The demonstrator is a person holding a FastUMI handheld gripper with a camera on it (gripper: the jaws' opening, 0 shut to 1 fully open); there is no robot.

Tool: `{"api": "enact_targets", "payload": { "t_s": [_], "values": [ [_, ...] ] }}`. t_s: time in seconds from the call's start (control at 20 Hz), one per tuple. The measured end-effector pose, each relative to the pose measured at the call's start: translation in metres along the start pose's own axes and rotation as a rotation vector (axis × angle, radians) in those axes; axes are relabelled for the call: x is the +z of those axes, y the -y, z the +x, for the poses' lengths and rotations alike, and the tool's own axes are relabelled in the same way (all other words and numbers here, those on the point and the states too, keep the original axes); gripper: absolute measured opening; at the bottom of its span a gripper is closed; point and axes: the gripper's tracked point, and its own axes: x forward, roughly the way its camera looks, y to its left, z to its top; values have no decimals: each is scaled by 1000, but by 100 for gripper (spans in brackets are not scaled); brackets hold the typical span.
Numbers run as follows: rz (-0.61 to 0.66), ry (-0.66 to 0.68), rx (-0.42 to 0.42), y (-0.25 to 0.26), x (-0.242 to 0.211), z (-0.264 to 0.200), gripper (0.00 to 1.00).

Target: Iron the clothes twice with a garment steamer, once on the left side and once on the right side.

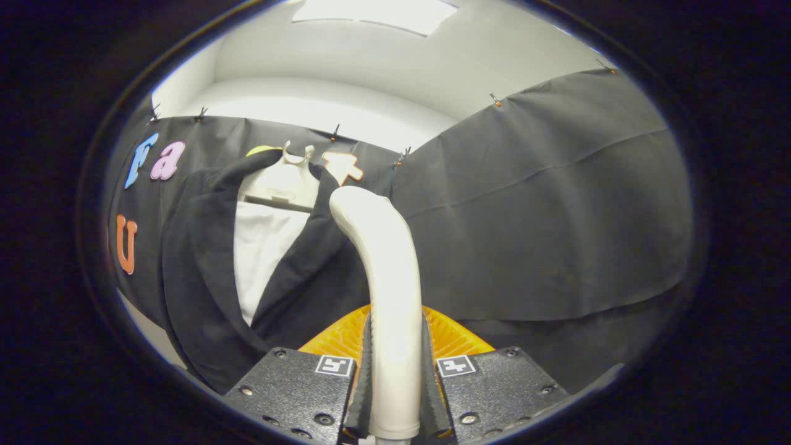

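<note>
1. gripper is clamped on the garment steamer: both fingers press against the sides of its pale handle, which stands upright between them.
2. steamer handle rises from between the fingers and curves over at the top toward the clothes; its rounded upper end lies close to the dark lapel, though contact cannot be told.
3. an orange ribbed part shows just behind the fingers on either side of the handle.
4. ahead and to the left of the handle hangs a dark jacket, open at the front, its lapels running down in a v.
5. inside the jacket a white shirt fills the opening between the lapels.
6. both garments hang on a pale hanger, whose hooked top shows above the collar.
7. behind the clothes a black cloth wall runs across, pinned along its upper edge with small clips.
8. above the cloth are a white wall and a ceiling with a bright light panel.
</note>
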Motion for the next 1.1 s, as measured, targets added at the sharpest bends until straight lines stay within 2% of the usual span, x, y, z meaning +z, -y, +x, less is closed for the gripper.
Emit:
{"api": "enact_targets", "payload": {
  "t_s": [0.25,0.55,0.8,1.1],
  "values": [
    [-20,55,34,-26,29,58,36],
    [2,34,73,-29,43,96,36],
    [-37,27,127,-43,22,93,36],
    [-52,1,143,-43,1,78,36]
  ]
}}
